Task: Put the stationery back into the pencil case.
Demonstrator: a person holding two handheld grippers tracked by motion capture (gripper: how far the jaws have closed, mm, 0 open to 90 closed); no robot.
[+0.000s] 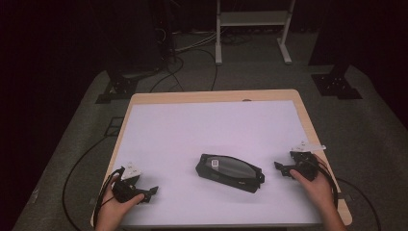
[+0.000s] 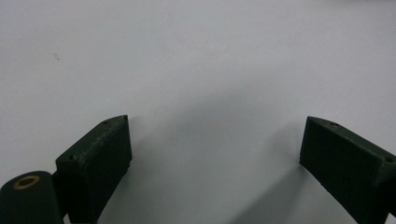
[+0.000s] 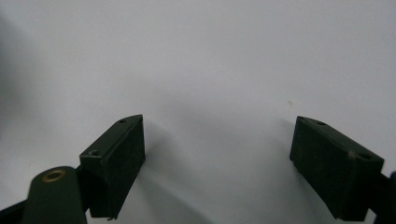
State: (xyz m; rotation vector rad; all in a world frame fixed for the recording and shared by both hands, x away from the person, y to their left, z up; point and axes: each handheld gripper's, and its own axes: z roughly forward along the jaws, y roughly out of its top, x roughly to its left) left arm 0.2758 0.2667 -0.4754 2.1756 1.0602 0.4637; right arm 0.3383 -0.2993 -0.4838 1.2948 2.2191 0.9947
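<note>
High view: black pouch (image 1: pixel 230 172) lies mid-worktop (image 1: pixel 211 120), untouched, left gripper (image 1: pixel 149 193) and right gripper (image 1: pixel 281 168) well apart either side of pouch. Left gripper view: jaws wide, empty. Right gripper view: same. Grasp not yet started, I'd judge.

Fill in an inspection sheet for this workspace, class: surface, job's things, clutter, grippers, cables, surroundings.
Surface: white mat on a wooden table.
Job's things: black pouch lying flat, mid-table, between the grippers, apart from both.
Clutter: nothing seen.
Grippers: left gripper and right gripper both open, nothing between the jaws, low over the mat.
Cables: one trails from each gripper; more on the floor.
Surroundings: grey floor, white stand, dark backdrop.
</note>
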